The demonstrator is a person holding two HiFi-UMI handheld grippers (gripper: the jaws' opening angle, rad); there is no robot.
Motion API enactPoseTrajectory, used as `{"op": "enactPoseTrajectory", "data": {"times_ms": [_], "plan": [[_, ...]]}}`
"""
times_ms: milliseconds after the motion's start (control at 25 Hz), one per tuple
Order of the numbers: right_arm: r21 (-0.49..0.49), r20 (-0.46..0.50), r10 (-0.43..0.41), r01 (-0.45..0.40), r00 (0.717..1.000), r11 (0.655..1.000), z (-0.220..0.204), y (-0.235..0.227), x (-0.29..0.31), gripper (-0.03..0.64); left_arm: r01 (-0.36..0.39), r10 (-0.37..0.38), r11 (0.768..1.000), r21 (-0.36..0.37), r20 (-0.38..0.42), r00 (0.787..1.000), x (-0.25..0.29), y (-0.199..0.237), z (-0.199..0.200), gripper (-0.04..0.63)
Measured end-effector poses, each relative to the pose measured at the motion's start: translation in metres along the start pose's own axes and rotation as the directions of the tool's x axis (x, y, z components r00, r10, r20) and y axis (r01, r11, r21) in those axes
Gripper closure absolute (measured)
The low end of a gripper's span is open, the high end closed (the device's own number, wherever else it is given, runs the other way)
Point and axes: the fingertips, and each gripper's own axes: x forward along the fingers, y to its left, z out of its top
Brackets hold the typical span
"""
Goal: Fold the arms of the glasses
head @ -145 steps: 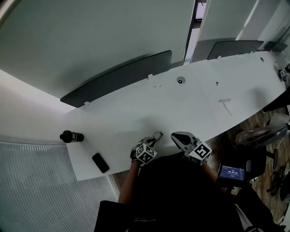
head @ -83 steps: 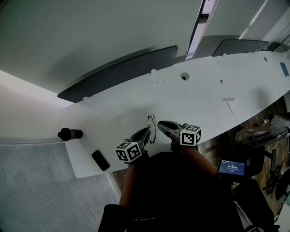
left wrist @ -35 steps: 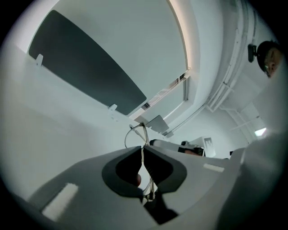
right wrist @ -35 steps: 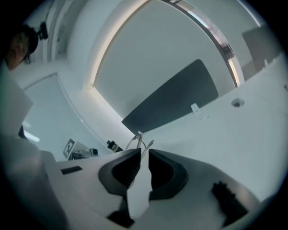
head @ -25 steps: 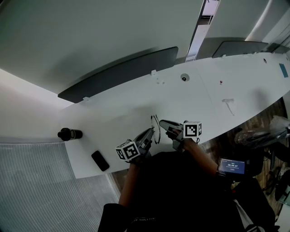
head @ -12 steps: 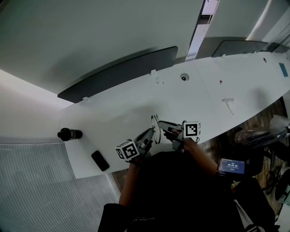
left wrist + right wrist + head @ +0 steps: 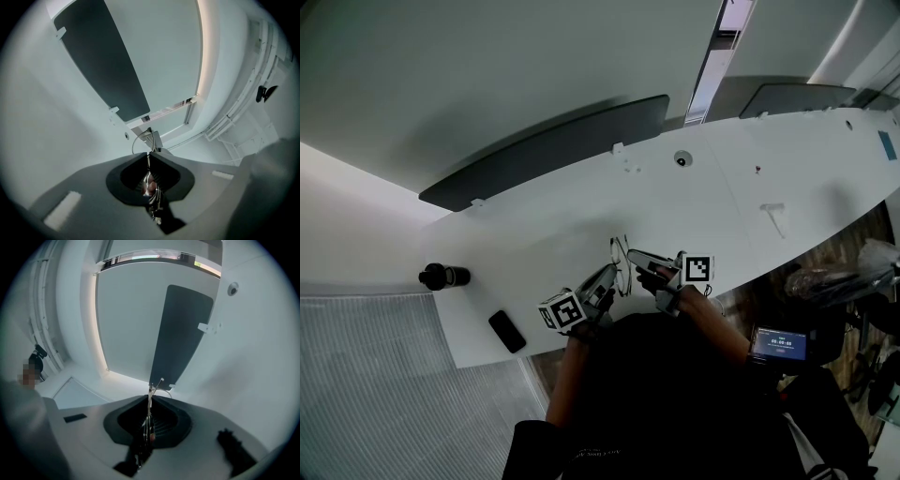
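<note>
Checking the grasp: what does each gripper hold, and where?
Both hold the glasses: left gripper shut beside a lens rim; right gripper, jaws just closed further, on an arm.

White table (image 7: 703,202); dark grey panel (image 7: 544,155) along far edge; black phone (image 7: 506,331) and black bottle (image 7: 443,277) at left; black-and-white square patterns on near left cube (image 7: 562,312), right cube (image 7: 696,269).
</note>
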Motion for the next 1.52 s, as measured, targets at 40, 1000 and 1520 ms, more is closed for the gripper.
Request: {"op": "enactPoseTrajectory", "data": {"times_ms": [40, 1000, 1520], "plan": [[-0.008, 0.001, 0.007, -0.007, 1.0, 1.0, 0.001, 0.001, 0.0, 0.588, -0.003, 0.003, 1.0, -0.002, 0.006, 1.0, -0.001, 0.002, 0.001, 0.571], [-0.044, 0.022, -0.011, 0.012, 1.0, 0.999, 0.004, 0.004, -0.007, 0.592, -0.006, 0.011, 0.998, -0.059, 0.098, 0.995, -0.01, 0.004, 0.018, 0.572], [-0.039, 0.026, -0.012, 0.013, 1.0, 0.999, 0.001, 0.005, -0.01, 0.592, -0.047, 0.06, 0.994, -0.095, 0.138, 0.989, -0.016, 0.015, 0.024, 0.572]]}}
